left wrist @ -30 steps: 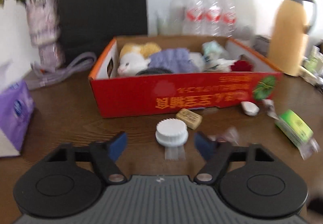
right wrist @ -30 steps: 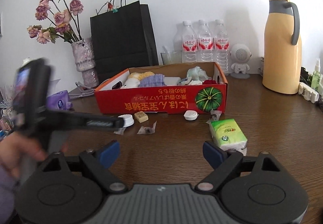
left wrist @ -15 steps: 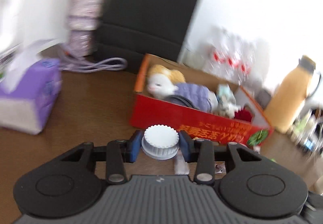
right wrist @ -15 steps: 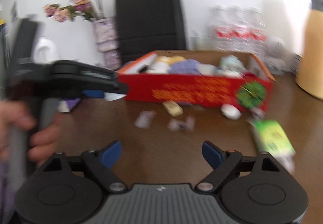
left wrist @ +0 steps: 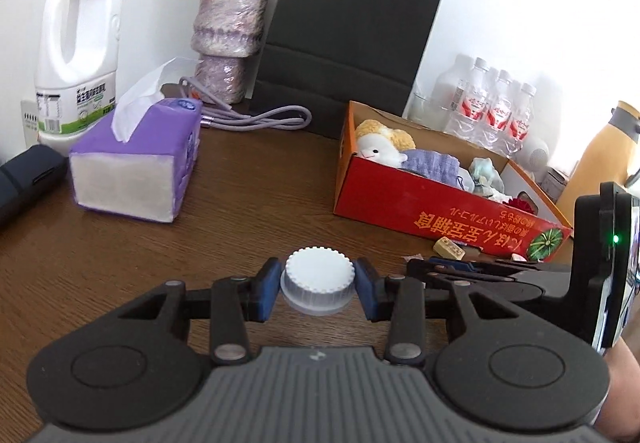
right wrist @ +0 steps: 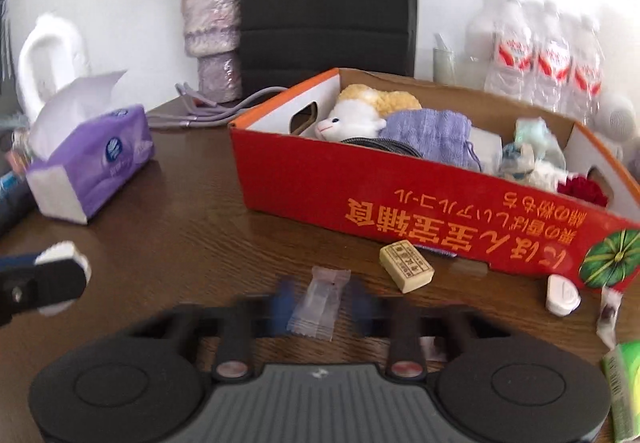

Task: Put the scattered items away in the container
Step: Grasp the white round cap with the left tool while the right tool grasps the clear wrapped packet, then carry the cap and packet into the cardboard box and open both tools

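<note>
Though partly blurred, upside-down yellow Japanese lettering on red box (right wrist: 420, 199).

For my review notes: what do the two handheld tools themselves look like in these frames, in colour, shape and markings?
Both match: a ribbed grey body with a small pale mark at its front edge, two round black discs, and black linkage arms with silver pivot pins ending in blue pads. The left tool shows this sharply; the right tool's fingers are blurred. From the left camera, the right tool appears side-on, carrying an upright black block with a green light.

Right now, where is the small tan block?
In the right wrist view the tan block lies on the table, right of centre, just in front of the red box, beside the clear wrapper.
</note>
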`<state>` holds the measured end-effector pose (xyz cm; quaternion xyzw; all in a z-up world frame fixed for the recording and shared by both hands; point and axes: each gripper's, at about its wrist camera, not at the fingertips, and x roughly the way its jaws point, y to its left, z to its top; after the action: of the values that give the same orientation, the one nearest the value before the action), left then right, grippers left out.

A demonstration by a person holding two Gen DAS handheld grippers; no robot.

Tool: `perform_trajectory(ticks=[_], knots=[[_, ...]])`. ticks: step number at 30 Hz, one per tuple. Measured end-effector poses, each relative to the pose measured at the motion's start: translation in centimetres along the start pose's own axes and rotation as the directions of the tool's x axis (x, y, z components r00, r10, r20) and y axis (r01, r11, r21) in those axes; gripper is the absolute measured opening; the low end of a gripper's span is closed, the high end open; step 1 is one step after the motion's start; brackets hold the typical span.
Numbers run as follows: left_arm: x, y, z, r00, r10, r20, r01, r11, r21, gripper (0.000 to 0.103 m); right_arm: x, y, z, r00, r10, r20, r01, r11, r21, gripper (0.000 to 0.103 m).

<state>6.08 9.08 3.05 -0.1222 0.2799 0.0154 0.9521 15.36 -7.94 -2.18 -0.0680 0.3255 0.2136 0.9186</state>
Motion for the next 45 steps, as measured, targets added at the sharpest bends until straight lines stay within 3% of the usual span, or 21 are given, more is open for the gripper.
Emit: perform_trajectory(ticks=[4,6,10,12,17,20,26,30,34,37,40,45], knots=[[-1.2,-0.8,-0.3,1.000,0.002,0.031,-0.003,1.000,0.025,0.041,-0.9,0.1,-0.2,1.000,-0.018,0.006,0.018,1.000,-0.016,0.013],[-2.2,-1.8,-0.5,0.998,0.000,0.061,-0.002,0.999,0.041,0.041,-2.8,0.3,-0.7,0.997,-0.043,0.056,0.045,0.999,-0.027,0.013],[-4.2,-5.9,-1.1,0.990,-0.005,0.143,-0.012,0.993,0.118,0.041,-8.6,-0.9,-2.3,0.973,-0.137,0.184,0.145,0.989,-0.031,0.013],[-5.3,-8.2,-1.7,0.983,-0.049,0.176,0.020,0.987,0.162,0.041,-11.6,-2.4,-3.7,0.961,-0.185,0.206,0.188,0.982,0.004,0.013],[-6.4,-13.6,-3.9,0.978,-0.130,0.162,0.084,0.960,0.267,0.041,-17.2,-5.9,-7.6,0.947,-0.255,0.194,0.229,0.963,0.143,0.013],[-7.5,-15.2,-4.9,0.975,-0.151,0.161,0.098,0.951,0.293,0.041,-19.3,-6.4,-8.7,0.941,-0.253,0.225,0.220,0.962,0.161,0.013],[-9.9,-14.9,-6.3,0.972,-0.096,0.214,0.030,0.956,0.292,0.041,-21.9,-5.4,-9.0,0.924,-0.204,0.324,0.163,0.975,0.150,0.013],[-12.3,-13.2,-9.2,0.936,-0.089,0.340,-0.008,0.962,0.273,0.042,-24.6,-3.8,-11.1,0.887,-0.141,0.440,0.110,0.989,0.095,0.013],[-14.5,-12.0,-12.5,0.935,-0.081,0.345,-0.005,0.970,0.242,0.042,-26.6,-1.9,-14.9,0.850,-0.144,0.506,0.107,0.989,0.102,0.013],[-15.6,-11.7,-13.4,0.918,-0.084,0.387,-0.014,0.970,0.243,0.042,-27.9,-1.1,-16.4,0.811,-0.177,0.558,0.139,0.984,0.110,0.013],[-15.2,-11.7,-12.6,0.914,-0.100,0.394,0.003,0.971,0.240,0.042,-27.6,-1.4,-15.8,0.819,-0.169,0.548,0.125,0.985,0.118,0.014],[-12.5,-11.4,-9.8,0.922,-0.086,0.376,0.006,0.978,0.210,0.042,-26.2,-2.6,-14.0,0.830,-0.172,0.530,0.119,0.984,0.134,0.014]])
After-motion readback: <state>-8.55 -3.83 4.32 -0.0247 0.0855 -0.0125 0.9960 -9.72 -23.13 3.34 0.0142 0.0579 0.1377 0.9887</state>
